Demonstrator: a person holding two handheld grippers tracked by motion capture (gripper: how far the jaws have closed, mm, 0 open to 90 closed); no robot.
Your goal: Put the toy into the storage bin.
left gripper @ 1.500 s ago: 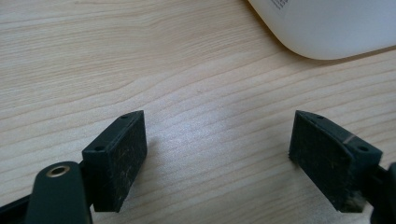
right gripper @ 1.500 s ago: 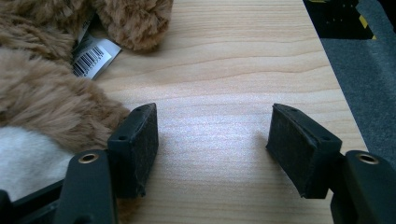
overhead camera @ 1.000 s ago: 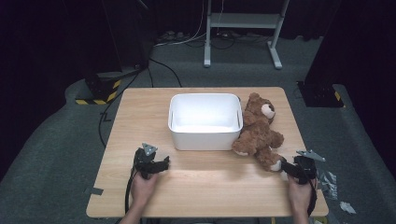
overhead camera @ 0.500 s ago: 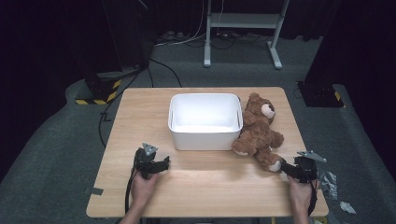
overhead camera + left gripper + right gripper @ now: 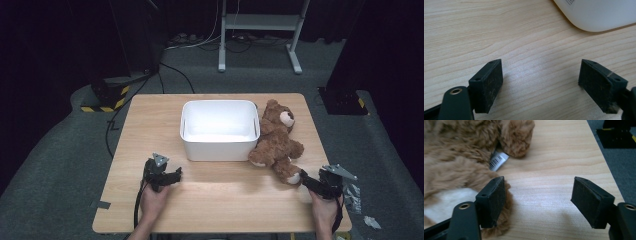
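— Which hand-held gripper is nearer the brown plush teddy bear (image 5: 275,141)?
— The right hand-held gripper (image 5: 306,180), jaws spread, empty, by its foot at lower right.
— The left hand-held gripper (image 5: 176,174)?
— Also spread, empty, below the white plastic tub (image 5: 219,148) on the wooden surface (image 5: 225,200).

Brown teddy bear (image 5: 275,140) lying against white tub (image 5: 219,129).

The right tool (image 5: 306,178) sits slightly nearer the teddy bear (image 5: 275,142) than a second ago, its jaws spread beside the bear's near foot (image 5: 292,177); one pad seems to brush the fur, though contact is hard to confirm.
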